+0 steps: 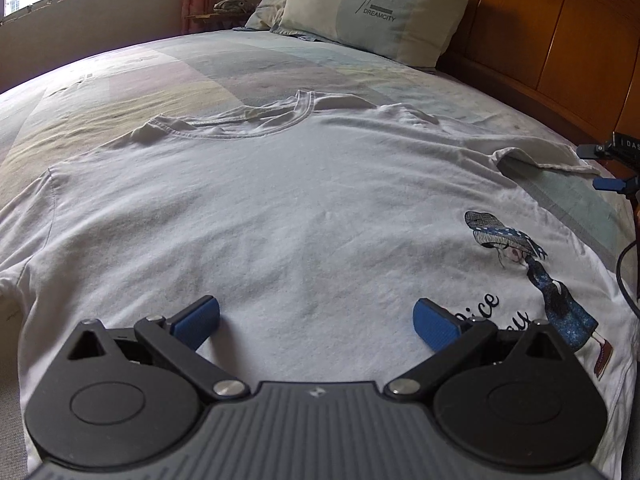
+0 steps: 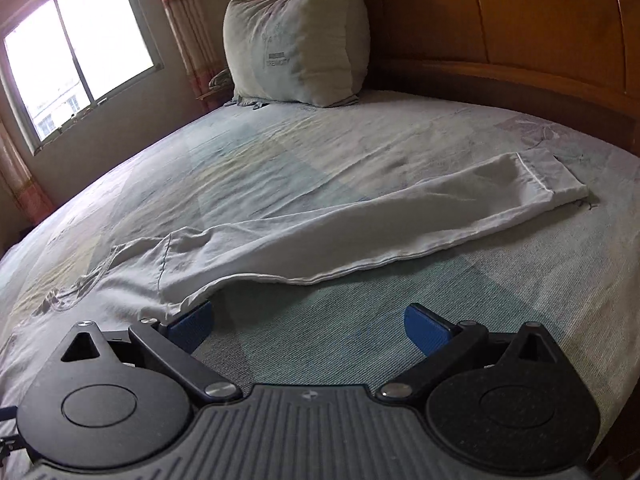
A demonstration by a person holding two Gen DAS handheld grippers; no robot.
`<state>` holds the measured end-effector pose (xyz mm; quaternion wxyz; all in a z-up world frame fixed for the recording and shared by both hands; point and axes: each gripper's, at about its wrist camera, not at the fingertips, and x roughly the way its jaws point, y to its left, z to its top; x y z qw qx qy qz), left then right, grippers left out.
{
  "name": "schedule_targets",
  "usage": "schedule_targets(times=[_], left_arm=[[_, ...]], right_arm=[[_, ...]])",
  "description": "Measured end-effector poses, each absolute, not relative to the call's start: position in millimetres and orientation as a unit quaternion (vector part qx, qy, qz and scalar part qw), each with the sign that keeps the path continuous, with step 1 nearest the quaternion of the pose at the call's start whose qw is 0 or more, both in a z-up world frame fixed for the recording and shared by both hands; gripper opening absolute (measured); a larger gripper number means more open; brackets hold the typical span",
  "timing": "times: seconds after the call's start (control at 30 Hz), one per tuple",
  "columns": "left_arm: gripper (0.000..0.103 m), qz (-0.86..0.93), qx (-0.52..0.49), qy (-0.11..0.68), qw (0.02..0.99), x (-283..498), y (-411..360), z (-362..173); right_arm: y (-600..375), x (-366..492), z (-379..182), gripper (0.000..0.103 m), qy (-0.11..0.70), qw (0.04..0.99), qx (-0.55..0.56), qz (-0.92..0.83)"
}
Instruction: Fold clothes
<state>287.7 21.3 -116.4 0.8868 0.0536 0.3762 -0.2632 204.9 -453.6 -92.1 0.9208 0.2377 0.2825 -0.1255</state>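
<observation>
My left gripper (image 1: 316, 322) hangs wide open over the chest of the white T-shirt (image 1: 260, 208), which lies flat on the bed (image 1: 180, 68), collar (image 1: 240, 120) toward the pillow (image 1: 376, 8). My right gripper (image 2: 307, 326) is spread just as wide and empty, over bare bedsheet beside the shirt's long sleeve (image 2: 360, 220), left pad (image 2: 192, 326) at the armpit fold

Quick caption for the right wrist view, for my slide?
Open right gripper beside the white shirt's sleeve on the bed.
</observation>
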Motion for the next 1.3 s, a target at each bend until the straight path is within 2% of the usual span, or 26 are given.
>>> schedule_targets(times=[0.17, 0.27, 0.33, 0.4, 0.43, 0.53, 0.83, 1.17, 1.27, 1.3], left_arm=[[0.102, -0.265, 0.051, 0.368, 0.89, 289.3, 22.3, -118.1], [0.102, -0.266, 0.05, 0.361, 0.892, 290.7, 23.1, -119.9], [0.102, -0.266, 0.055, 0.358, 0.893, 290.7, 22.2, -120.7], [0.102, -0.264, 0.06, 0.356, 0.895, 289.8, 21.3, -121.3], [0.102, -0.264, 0.062, 0.354, 0.895, 289.4, 21.2, -121.7], [0.102, -0.264, 0.063, 0.351, 0.896, 289.0, 21.5, -122.0], [0.102, -0.267, 0.067, 0.346, 0.897, 288.5, 22.6, -123.4], [0.102, -0.269, 0.068, 0.341, 0.898, 288.4, 23.3, -124.3], [0.102, -0.269, 0.068, 0.34, 0.898, 288.7, 23.5, -124.4], [0.102, -0.269, 0.068, 0.34, 0.899, 288.7, 23.5, -124.4]], right_arm=[[-504.4, 218.2, -91.9, 0.103, 0.256, 0.916, 0.269, -0.154], [-522.8, 242.4, -76.6, 0.096, 0.26, 0.922, 0.245, -0.15], [-531.6, 258.4, -70.3, 0.08, 0.272, 0.922, 0.232, -0.15], [-539.3, 274.2, -68.2, 0.068, 0.289, 0.92, 0.221, -0.146], [-539.4, 280.8, -68.6, 0.058, 0.295, 0.921, 0.208, -0.145], [-533.5, 307.5, -71.6, 0.046, 0.322, 0.926, 0.144, -0.134], [-499.9, 365.2, -95.1, 0.046, 0.394, 0.918, -0.044, -0.027], [-502.3, 362.6, -101.9, 0.047, 0.411, 0.909, -0.055, 0.051], [-491.7, 359.0, -102.8, 0.041, 0.409, 0.909, -0.072, 0.043], [-487.1, 357.6, -103.0, 0.032, 0.407, 0.909, -0.08, 0.039]])
